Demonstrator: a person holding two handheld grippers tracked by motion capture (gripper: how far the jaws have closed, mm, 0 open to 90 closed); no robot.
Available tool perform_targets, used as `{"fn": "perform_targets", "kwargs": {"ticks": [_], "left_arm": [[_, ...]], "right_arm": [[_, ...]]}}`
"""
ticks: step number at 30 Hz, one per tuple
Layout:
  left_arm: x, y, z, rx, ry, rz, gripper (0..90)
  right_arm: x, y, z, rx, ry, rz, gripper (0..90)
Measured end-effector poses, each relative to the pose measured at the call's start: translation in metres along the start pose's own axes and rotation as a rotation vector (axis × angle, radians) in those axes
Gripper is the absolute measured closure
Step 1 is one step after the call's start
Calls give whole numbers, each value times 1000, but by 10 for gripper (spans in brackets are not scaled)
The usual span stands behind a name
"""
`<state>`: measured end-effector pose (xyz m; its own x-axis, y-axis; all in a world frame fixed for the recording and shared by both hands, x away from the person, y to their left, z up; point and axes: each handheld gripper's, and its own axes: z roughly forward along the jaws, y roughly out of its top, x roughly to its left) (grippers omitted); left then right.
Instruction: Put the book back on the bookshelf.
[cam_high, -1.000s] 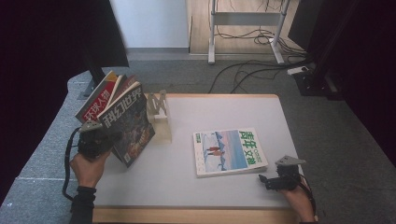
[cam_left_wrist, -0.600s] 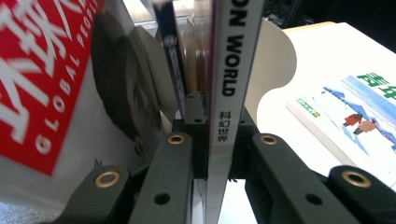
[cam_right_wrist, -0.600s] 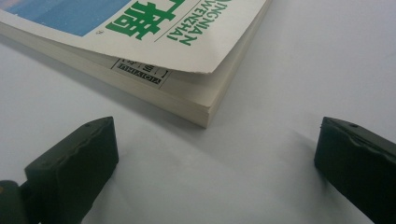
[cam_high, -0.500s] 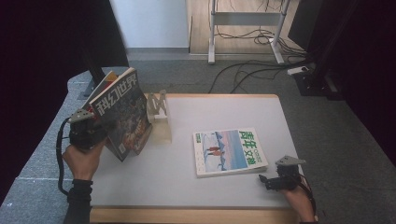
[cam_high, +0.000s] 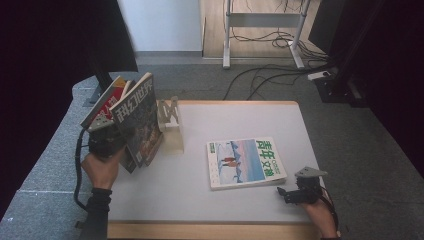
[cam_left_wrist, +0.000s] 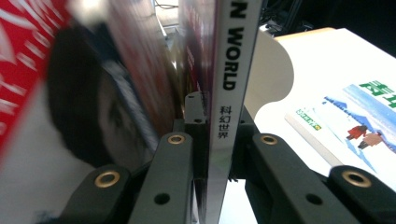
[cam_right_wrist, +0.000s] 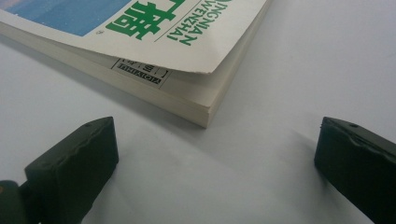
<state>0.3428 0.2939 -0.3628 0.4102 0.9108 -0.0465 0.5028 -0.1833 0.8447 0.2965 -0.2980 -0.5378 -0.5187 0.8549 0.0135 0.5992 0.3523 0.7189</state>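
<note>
Carrying all the things, the bench (cam_high: 240, 205) has a pale top with a wooden edge. On its left side a group of magazines (cam_high: 107, 102) stands tilted, leaning toward the left beside a pale wooden rack (cam_high: 170, 117). The front one, a dark magazine (cam_high: 137, 117) with a white spine and large characters on the cover, is held upright. The left gripper (cam_high: 107, 142) has its jaws clenched on the lower part of the spine; in the left gripper view the white spine (cam_left_wrist: 229, 93) passes straight between the two black jaws. A second magazine (cam_high: 245, 162), with a blue and white cover and green characters, lies flat near the middle of the bench, well apart from the standing group. The right gripper (cam_high: 300, 192) rests low at the front right of the bench, just beside the near corner of this flat magazine. Its jaws are released and wide apart, with bare bench surface between them, and the corner (cam_right_wrist: 205, 116) lies just ahead of them, not touched.
</note>
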Motion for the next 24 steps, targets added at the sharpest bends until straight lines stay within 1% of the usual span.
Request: {"fn": "perform_targets", "kwargs": {"ticks": [5, 9, 11, 12, 13, 15, 16, 18, 19, 22, 24], "left_arm": [[-2, -18, 16, 23, -4, 1, 827], [1, -31, 21, -12, 3, -15, 825], [2, -37, 23, -16, 1, -15, 823], [2, -37, 23, -16, 1, -15, 822], [3, -41, 24, -3, -9, -7, 816], [3, -43, 23, -1, -8, 2, 802], [3, -43, 22, 3, -9, 1, 792], [1, -42, 21, 12, -20, 2, 752], [0, -43, 20, 16, -21, 8, 727], [-2, -46, 14, 21, -15, 13, 694], [-2, -49, 12, 30, -18, 18, 699]], "right_arm": [[0, 0, 0, -1, 0, 0, 0], [0, 0, 0, 0, 0, 2, 0], [0, 0, 0, 0, 0, 2, 0], [0, 0, 0, 0, 0, 2, 0], [0, 0, 0, 0, -1, 2, 0], [0, 0, 0, 0, -1, 2, 0], [0, 0, 0, 0, -1, 2, 0], [1, 0, 0, -1, -5, 1, 0], [1, 0, 0, -1, -6, 2, 0], [2, -1, 0, -2, -9, 3, 0], [2, -1, 0, -2, -9, 3, 0]]}}
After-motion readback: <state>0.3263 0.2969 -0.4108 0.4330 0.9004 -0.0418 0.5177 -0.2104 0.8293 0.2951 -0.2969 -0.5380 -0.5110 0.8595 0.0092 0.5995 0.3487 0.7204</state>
